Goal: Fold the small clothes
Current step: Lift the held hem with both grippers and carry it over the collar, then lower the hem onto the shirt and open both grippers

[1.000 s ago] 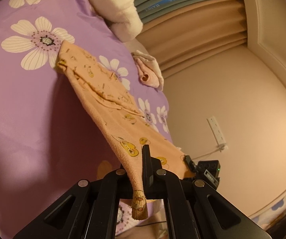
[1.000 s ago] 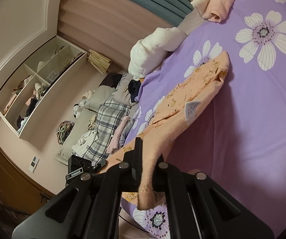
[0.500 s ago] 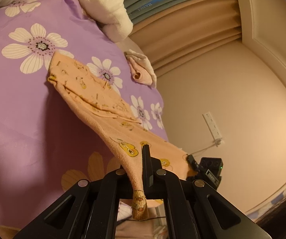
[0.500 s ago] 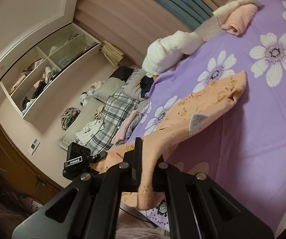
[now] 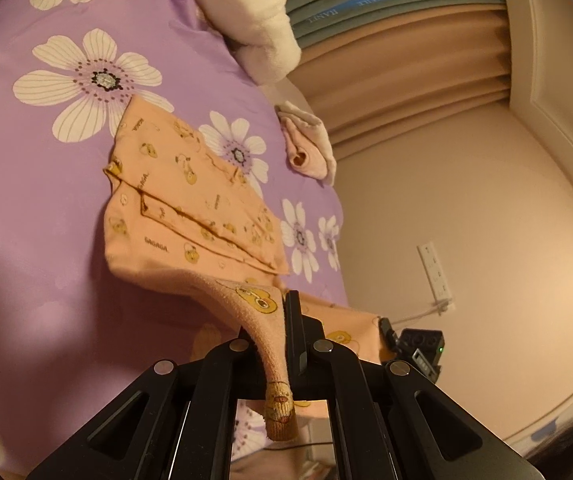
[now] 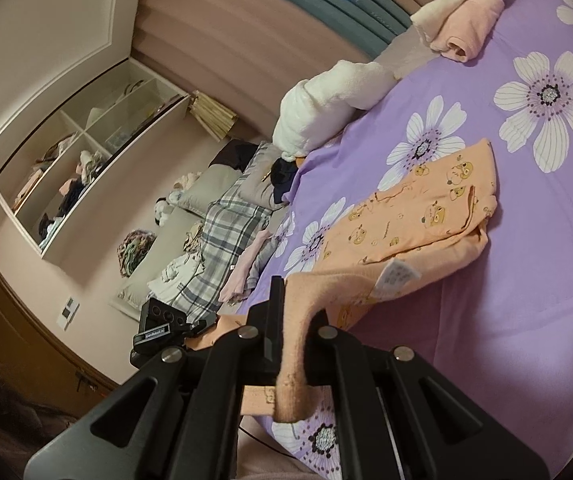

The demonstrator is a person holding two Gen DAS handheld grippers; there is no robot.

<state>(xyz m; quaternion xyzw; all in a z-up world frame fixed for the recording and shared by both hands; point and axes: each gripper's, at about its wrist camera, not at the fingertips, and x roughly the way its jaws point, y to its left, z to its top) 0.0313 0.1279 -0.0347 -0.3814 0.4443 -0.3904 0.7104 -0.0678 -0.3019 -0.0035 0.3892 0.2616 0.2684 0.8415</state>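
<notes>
1. Gripping one near corner each, the left gripper [image 5: 282, 344] and the right gripper [image 6: 286, 344] are both clamped on the orange printed garment [image 5: 190, 200], with a tab of cloth poking out behind each set of jaws.
2. The garment's far part lies flat on the purple floral bedspread [image 5: 38, 184], partly doubled on itself; the near part rises off the bed to the two grippers.
3. My judgement: the step in hand is carrying the held edge over the resting part to make a fold.
4. To do it well, keep both grippers level with each other and equally far apart, so the lifted edge stays taut and lands square rather than skewed.
5. Lower the held corners onto the matching far corners before letting go; releasing high would likely let the soft knit crumple.
6. Watch the white care label [image 6: 400, 276] on the inner face: it should end up tucked inside.
7. Steer clear of the rolled pink-and-white bundle [image 6: 462, 28] and the white plush blanket [image 6: 326, 112] farther up the bed.
</notes>
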